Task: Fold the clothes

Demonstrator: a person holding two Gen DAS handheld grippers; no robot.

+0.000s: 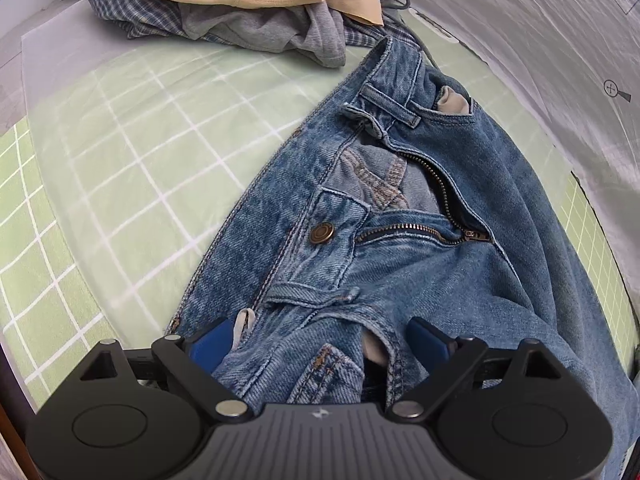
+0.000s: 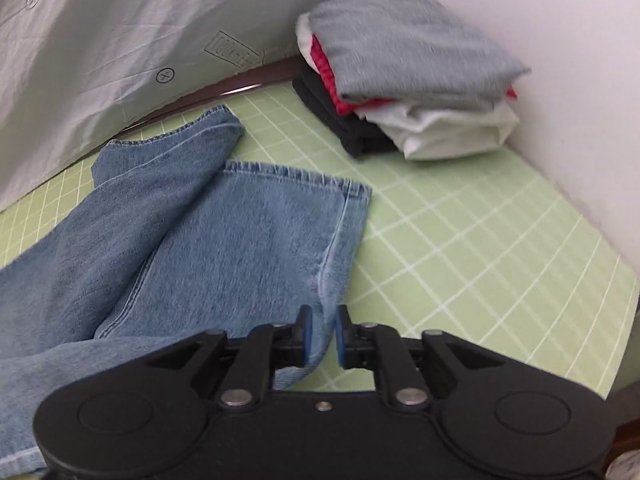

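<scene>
One pair of faded blue jeans [image 1: 400,208] lies unzipped on my green mat [image 1: 100,200]. My left gripper [image 1: 320,340] straddles the waistband, fingers spread; my right gripper [image 2: 320,334] pinches a leg's edge.

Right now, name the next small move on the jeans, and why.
Probably close the left gripper on the jeans waistband: its jaws straddle the denim, open. The right gripper already pinches a leg edge, so both ends could then lift together.

Blue denim jeans [image 1: 400,208]; pale green white-gridded mat [image 2: 460,240]; beige, grey, blue-checked heap [image 1: 240,4].
</scene>
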